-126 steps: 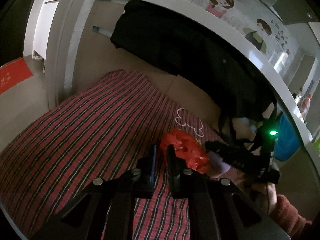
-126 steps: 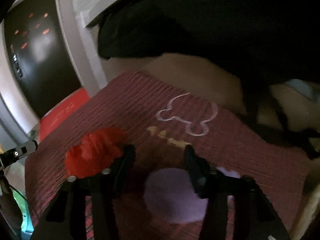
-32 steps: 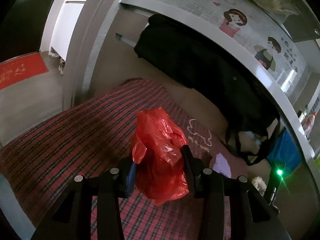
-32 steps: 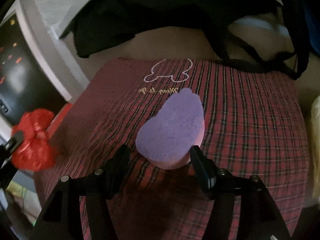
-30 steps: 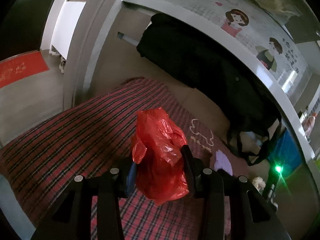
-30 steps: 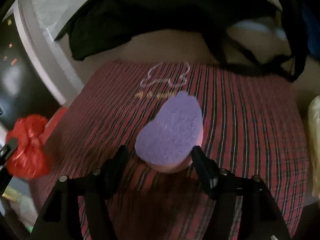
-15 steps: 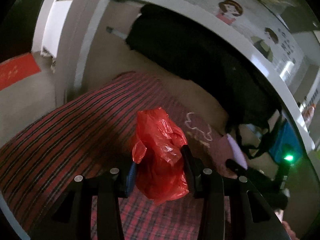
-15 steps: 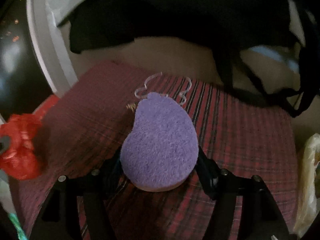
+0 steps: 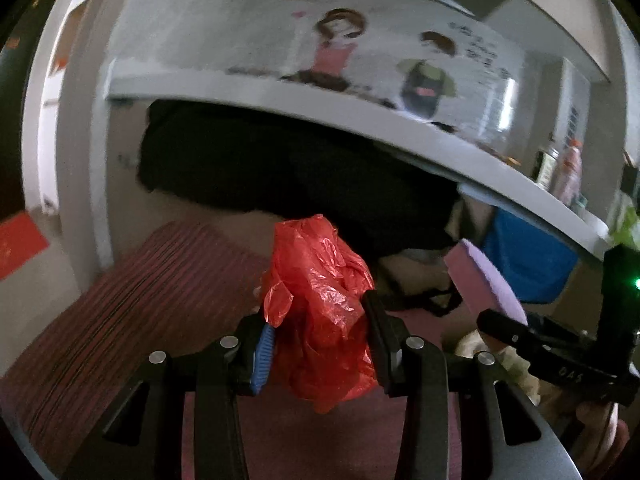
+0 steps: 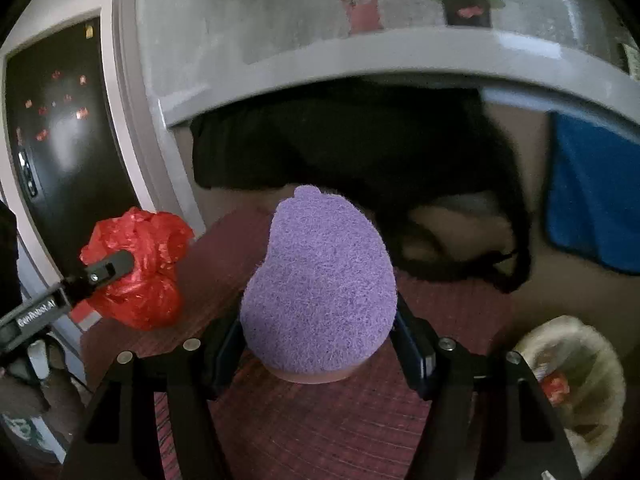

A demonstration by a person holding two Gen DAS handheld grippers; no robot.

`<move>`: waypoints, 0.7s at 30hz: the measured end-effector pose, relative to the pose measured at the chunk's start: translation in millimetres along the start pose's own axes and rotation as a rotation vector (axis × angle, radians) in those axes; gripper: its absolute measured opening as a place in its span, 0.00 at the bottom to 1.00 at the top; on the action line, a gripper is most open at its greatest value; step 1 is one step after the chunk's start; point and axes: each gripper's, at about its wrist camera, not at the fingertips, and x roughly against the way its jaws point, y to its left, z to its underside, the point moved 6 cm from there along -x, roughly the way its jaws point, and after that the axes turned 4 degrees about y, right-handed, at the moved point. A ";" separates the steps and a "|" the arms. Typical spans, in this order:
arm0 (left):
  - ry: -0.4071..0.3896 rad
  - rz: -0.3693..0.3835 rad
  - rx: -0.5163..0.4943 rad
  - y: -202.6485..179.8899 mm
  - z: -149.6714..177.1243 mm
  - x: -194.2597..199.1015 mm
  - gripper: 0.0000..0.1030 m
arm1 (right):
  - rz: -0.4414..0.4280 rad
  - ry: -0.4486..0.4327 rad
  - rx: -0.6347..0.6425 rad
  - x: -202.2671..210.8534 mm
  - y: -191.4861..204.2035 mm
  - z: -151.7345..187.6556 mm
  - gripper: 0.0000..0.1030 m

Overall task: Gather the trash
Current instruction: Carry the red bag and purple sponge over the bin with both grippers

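The left gripper is clamping the red bag, the right gripper the purple sponge; both are awaiting dropping into the basket at lower right.

Crinkly glossy red plastic bag; fuzzy matt purple sponge; woven plaid cloth.

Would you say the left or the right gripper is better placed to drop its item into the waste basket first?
Probably the right gripper: the waste basket sits just beside its purple sponge, while the left gripper holds the red plastic bag farther away.
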 end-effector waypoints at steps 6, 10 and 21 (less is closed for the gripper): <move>-0.026 0.043 -0.090 -82.7 0.7 3.0 0.41 | 0.042 -0.084 0.007 57.8 -48.7 1.0 0.61; -0.030 0.084 -0.127 -132.1 8.1 0.1 0.41 | 0.081 -0.119 -0.008 89.3 -84.6 7.2 0.61; 0.031 0.237 -0.209 -241.2 33.8 -31.8 0.41 | 0.215 -0.169 -0.106 148.4 -180.7 40.6 0.61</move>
